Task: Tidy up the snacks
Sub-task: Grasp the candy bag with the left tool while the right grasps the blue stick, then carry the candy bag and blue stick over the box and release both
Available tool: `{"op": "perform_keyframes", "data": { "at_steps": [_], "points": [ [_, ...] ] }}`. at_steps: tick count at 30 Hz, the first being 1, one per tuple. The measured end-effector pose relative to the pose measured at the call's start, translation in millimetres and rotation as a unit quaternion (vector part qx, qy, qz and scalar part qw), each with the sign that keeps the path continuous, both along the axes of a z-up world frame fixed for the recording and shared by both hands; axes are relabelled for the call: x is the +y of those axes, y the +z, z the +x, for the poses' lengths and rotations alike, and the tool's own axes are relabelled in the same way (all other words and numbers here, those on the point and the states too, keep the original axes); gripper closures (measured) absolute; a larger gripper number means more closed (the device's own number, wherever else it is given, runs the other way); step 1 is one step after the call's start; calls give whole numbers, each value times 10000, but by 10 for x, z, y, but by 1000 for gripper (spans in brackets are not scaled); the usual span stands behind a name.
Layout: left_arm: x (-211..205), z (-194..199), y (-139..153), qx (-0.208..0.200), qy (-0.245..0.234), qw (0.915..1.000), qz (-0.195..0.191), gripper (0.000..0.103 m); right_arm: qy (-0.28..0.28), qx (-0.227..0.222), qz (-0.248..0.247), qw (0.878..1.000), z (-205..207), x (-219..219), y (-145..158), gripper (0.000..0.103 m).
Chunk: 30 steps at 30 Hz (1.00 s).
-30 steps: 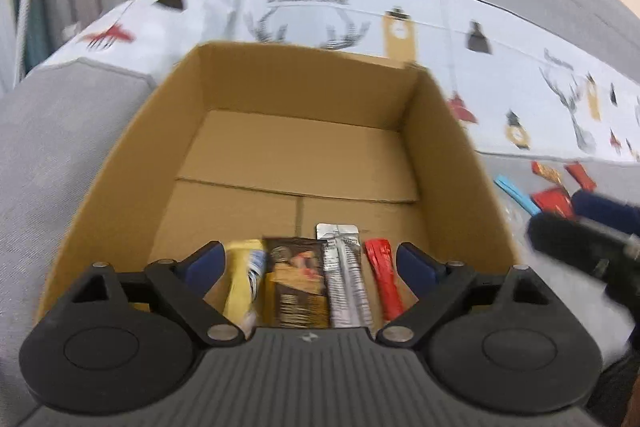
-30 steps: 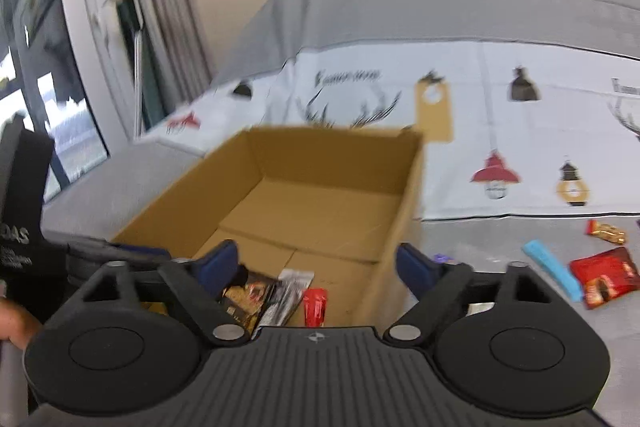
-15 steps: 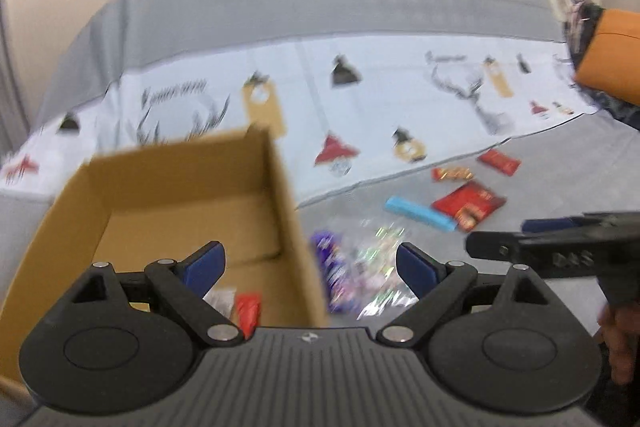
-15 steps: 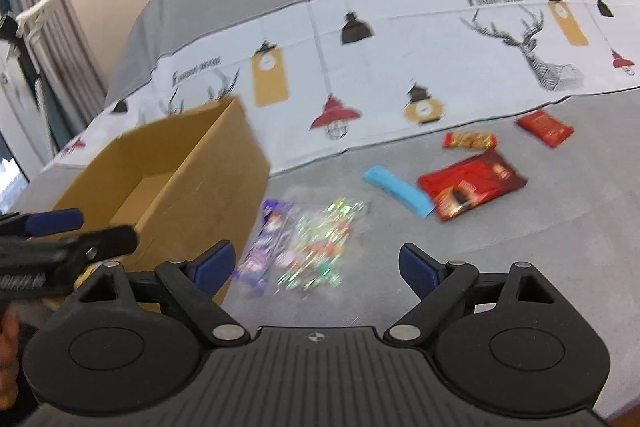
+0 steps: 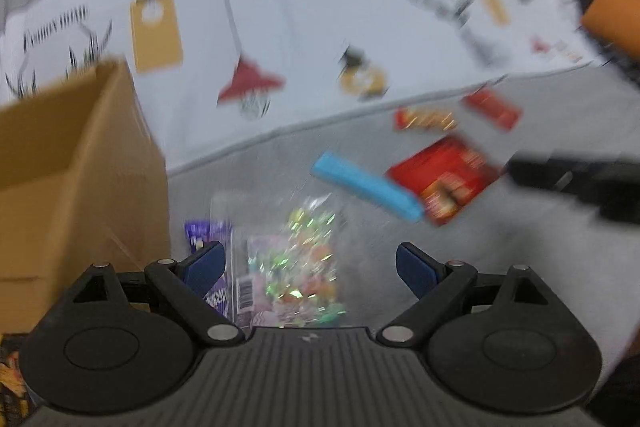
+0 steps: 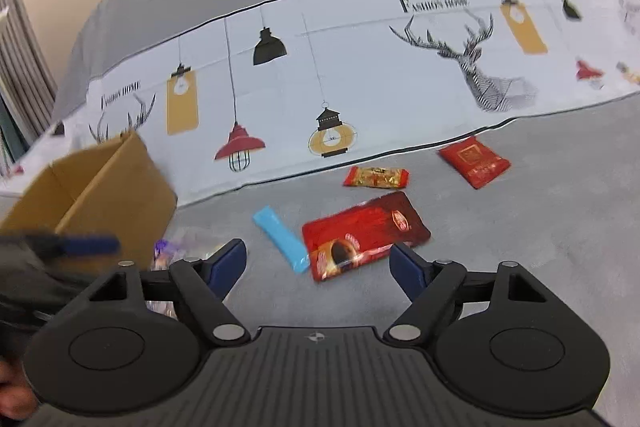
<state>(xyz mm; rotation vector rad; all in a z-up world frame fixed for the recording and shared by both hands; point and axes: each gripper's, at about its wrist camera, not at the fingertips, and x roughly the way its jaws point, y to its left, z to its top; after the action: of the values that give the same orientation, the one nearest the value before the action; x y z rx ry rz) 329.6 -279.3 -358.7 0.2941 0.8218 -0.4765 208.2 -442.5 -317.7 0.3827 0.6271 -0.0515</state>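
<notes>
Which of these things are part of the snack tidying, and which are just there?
Part of the job:
- cardboard box
- blue stick pack
- large red packet
- small red packet
- red-gold bar
- purple packet
- clear candy bag

Just there:
- printed sheet
- grey cover

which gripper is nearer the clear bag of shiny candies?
Left. The left gripper hangs right over the clear candy bag, which shows between its open fingers. The right gripper, jaws closing on nothing, points at the big red packet, off to the bag's side.
</notes>
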Motion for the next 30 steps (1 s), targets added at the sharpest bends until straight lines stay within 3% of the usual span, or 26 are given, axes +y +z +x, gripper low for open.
{"op": "perform_keyframes", "data": {
  "at_steps": [2, 4, 7, 12, 13, 16, 20, 21, 23, 30],
  "points": [
    [-5, 130, -225, 221, 166, 9993, 241, 8, 356, 57, -132, 9993, 157, -8, -49, 44],
    [44, 237, -429, 354, 325, 9987, 169, 0, 793, 166, -261, 9964, 336, 38, -128, 54],
    [97, 256, -551, 207, 345, 9991, -163, 0, 1250, 346, -395, 9908, 576, 122, -268, 61],
    [126, 285, -574, 103, 274, 9991, -296, 5, 1765, 341, -529, 9823, 873, 226, -403, 62],
    [134, 282, -566, 90, 251, 9991, -334, 11, 1834, 335, -593, 9807, 917, 242, -425, 62],
    [113, 184, -472, -38, 72, 9992, -386, 46, 1914, 542, -961, 9753, 1065, 290, -565, 64],
    [66, 105, -399, -113, 25, 9993, -355, 65, 2063, 521, -1354, 9677, 1074, 396, -625, 66],
    [67, 114, -385, -90, 44, 9992, -387, 68, 2033, 586, -1487, 9660, 1072, 425, -611, 84],
    [58, 122, -330, -39, 46, 9989, -468, 83, 1932, 709, -1465, 9676, 1073, 422, -577, 90],
    [119, 39, -113, 260, -27, 9957, -891, 91, 1484, 547, -1279, 9791, 830, 382, -326, 94]
  ]
}}
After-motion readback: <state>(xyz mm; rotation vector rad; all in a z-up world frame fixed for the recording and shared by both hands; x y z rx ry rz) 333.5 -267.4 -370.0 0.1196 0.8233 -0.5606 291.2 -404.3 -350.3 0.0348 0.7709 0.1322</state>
